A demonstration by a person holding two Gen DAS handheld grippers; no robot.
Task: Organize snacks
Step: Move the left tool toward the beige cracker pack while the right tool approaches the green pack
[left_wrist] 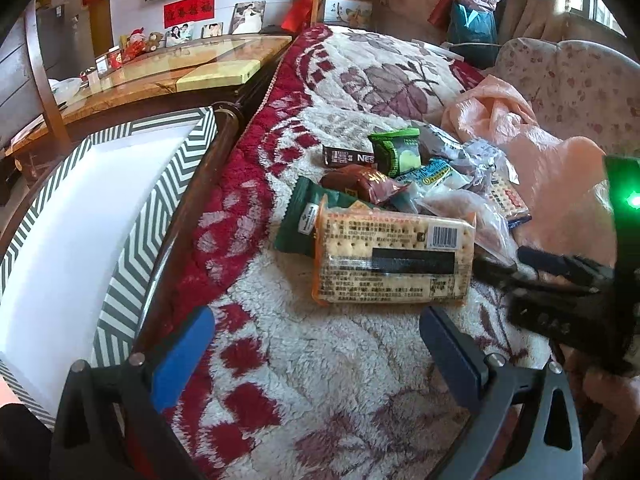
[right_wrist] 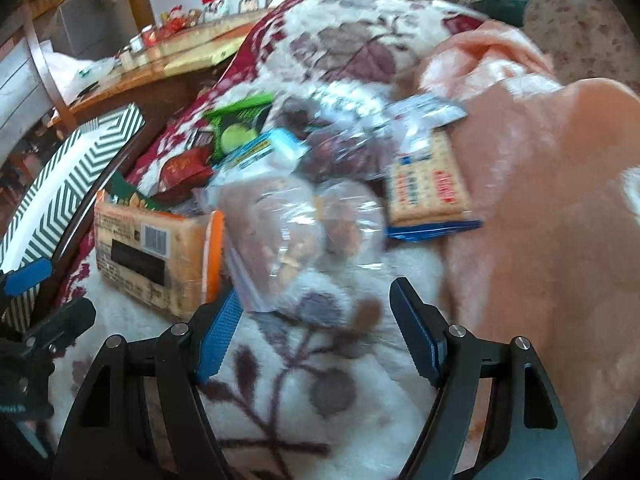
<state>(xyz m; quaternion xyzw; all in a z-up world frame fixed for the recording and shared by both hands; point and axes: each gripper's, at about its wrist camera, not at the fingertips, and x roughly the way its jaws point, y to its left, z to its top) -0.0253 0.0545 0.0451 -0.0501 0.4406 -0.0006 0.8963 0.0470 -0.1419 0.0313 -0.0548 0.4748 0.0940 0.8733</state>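
Open left tongs (left_wrist: 316,344) — cracker pack (left_wrist: 394,256), snack pile (left_wrist: 404,168), chevron box (left_wrist: 132,240)

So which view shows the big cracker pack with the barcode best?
The left wrist view: the cracker pack lies sharp, its whole printed back and barcode facing the camera. The right wrist view shows it at an angle, blurred and partly behind a finger.

Bedroom clutter around a floral bed blanket (left_wrist: 328,360)

Pink cloth (left_wrist: 532,148) bunched at right, floral cushion (left_wrist: 576,76) behind; wooden table (left_wrist: 172,68) at left bearing framed photos (left_wrist: 248,16) and plush toys (left_wrist: 138,42); red banner (left_wrist: 189,11) on wall.
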